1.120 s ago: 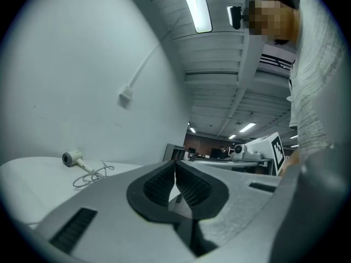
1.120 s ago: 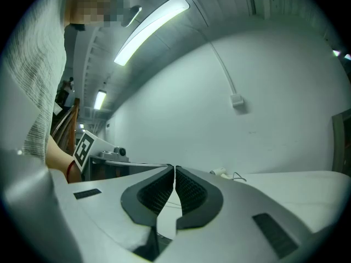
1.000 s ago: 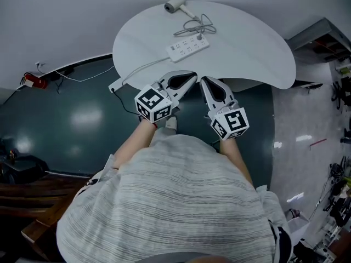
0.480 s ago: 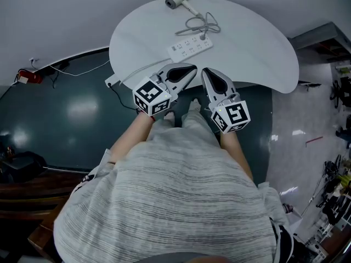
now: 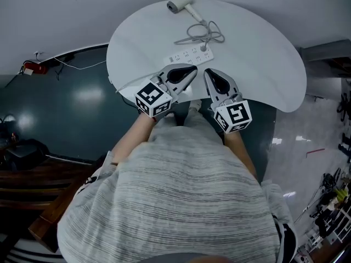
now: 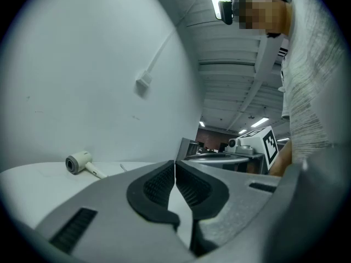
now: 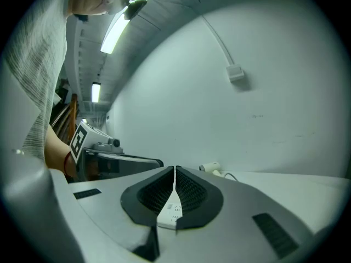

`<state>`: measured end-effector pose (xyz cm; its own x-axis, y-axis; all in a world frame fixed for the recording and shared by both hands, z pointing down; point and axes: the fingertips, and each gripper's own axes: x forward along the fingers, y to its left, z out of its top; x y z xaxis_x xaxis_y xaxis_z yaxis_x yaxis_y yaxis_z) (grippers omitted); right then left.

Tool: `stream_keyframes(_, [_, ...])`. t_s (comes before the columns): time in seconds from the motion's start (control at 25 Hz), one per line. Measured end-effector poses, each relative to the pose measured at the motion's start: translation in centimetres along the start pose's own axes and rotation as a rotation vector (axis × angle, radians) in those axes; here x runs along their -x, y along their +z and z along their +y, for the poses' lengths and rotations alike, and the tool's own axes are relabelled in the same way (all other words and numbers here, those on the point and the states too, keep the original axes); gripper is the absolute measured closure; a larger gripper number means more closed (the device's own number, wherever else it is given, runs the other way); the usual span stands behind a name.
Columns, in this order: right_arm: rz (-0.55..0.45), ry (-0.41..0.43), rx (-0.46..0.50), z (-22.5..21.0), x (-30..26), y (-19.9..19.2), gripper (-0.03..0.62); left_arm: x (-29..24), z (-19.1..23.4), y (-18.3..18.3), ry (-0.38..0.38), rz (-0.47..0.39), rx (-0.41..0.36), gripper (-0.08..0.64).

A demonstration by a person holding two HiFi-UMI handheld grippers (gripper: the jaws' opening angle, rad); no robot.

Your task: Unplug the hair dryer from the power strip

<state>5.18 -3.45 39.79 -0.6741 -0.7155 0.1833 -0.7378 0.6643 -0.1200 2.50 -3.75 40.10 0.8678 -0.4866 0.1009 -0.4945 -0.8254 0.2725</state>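
White power strip (image 5: 188, 54) just ahead; plug (image 5: 204, 47) at far-right end, nearer right gripper (image 5: 210, 74) than left gripper (image 5: 191, 72); both pinched shut, empty.

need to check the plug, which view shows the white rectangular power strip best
Head view: the whole white power strip lies on the white table, sockets up. The right gripper view shows only a sliver of it; the left gripper view, none.

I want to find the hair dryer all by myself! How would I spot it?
Look at the big white rounded table. At its far edge, past the flat white power strip and the looped grey cord, lies the small white hair dryer. Only it has a round barrel and thin handle.
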Motion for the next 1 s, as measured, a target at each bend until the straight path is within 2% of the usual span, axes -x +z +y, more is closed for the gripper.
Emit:
stream_keyframes(0.24, [0.048,0.078,-0.001,-4.1,-2.0,-0.7,0.565,-3.9,1.9,-1.5,0.031,0.053,-0.007,0.549])
stream_keyframes(0.52, [0.113,0.155,0.002,-7.3,-3.9,-2.2,0.565,-6.0,3.7,-3.5,0.092,0.151,-0.081,0.549])
stream_keyframes(0.68, [0.145,0.169,-0.006,-7.8,-4.8,-2.9,0.565,-6.3,4.2,-4.8,0.074,0.208,-0.106,0.549])
stream_keyframes(1.0, [0.166,0.152,-0.019,-7.5,-6.3,-3.6,0.565,-6.3,5.8,-5.4,0.061,0.225,-0.102,0.549])
